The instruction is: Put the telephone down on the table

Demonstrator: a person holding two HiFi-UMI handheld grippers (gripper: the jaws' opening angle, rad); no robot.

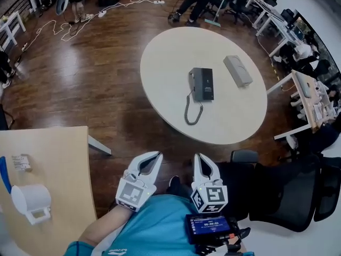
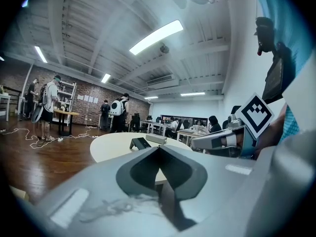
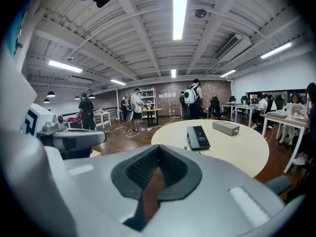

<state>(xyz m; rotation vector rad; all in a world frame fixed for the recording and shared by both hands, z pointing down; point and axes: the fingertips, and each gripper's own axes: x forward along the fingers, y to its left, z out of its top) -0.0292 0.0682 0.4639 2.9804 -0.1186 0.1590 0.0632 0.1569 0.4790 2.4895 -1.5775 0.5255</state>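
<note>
Telephone on table, well beyond both closed jaws

A dark grey telephone lies flat on the round, cream-white table, near its middle and well clear of every edge. Its handset rests in place along the left side. The grey coiled cord loops from it toward the table's near edge.
</note>
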